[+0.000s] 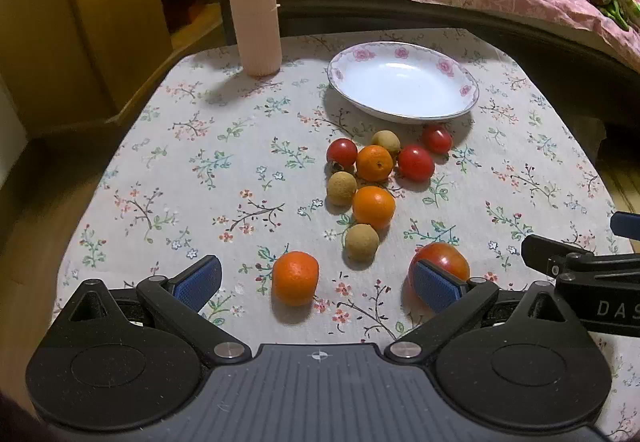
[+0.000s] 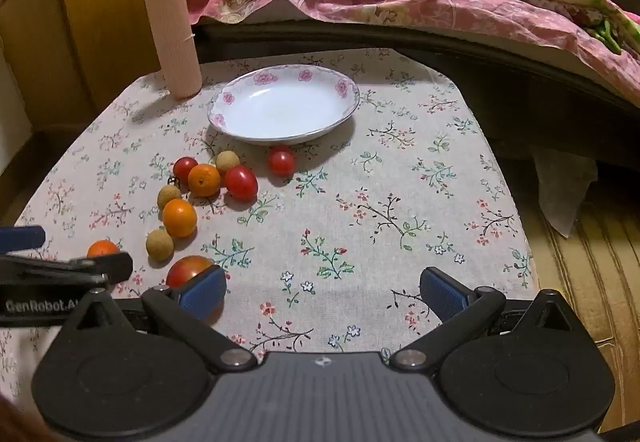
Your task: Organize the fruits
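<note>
I held my left hand-held gripper (image 1: 318, 284) wide before the nearest orange (image 1: 295, 277); fruit lay on the surface, plate (image 1: 464, 104) empty. Right hand-held gripper (image 2: 323, 292) wide too. Next, I judged: close on it.

The lower part of the large tomato (image 1: 444, 257) is covered by the right-hand pad (image 1: 434, 288) of the left gripper (image 1: 316, 284). In the right wrist view, the nearest orange (image 2: 102, 248) is half hidden behind that gripper's finger (image 2: 80, 268), whose body is cut off by the left edge. The small dark object (image 1: 335, 165) wedged beside the leftmost cherry tomato (image 1: 341, 152) is too small to be identified.
</note>
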A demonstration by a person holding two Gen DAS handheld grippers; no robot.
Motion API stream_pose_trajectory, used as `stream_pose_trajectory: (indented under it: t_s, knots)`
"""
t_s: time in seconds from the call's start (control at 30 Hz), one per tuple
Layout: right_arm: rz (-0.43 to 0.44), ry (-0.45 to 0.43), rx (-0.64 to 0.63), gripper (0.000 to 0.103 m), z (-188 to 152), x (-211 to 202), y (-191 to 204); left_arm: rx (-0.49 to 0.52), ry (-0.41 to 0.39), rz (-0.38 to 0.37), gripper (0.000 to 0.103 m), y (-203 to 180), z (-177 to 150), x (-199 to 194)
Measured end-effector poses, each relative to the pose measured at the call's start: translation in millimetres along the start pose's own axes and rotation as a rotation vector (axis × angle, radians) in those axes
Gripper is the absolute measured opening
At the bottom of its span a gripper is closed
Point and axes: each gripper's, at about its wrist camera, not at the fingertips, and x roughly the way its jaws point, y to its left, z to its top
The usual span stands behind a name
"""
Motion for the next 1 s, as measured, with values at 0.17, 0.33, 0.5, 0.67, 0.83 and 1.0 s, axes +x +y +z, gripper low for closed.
stream_pose_trajectory:
  t_s: [0.17, 0.33, 0.5, 0.67, 0.83, 1.0]
  knots:
    - [0.0, -0.001, 0.006, 0.103, 0.2, -0.4, -0.4, -0.001, -0.003, -0.001, 0.103, 0.9, 1.5, -0.2]
    - [-0.002, 0.006, 0.006, 0.103, 0.0, 0.4, 0.2, 0.0, -0.001, -0.001, 0.103, 1.4, 1.8, 0.4]
    - [-0.003, 0.004, 0.008, 0.103, 0.0, 0.4, -0.4, 0.005, -0.003, 0.002, 0.102, 0.7, 2.0, 0.7]
    - [-0.003, 0.006, 0.009, 0.103, -0.3, 1.0, -0.2, 0.005, -0.001, 0.002, 0.102, 0.6, 2.2, 1.1]
    - [-0.002, 0.008, 0.009, 0.103, 0.0, 1.4, -0.2, 0.005, -0.001, 0.002, 0.102, 0.4, 1.9, 0.9]
    - [-0.002, 0.008, 0.009, 0.103, 0.1, 1.5, -0.2, 0.004, -0.002, 0.003, 0.102, 0.1, 1.8, 0.9]
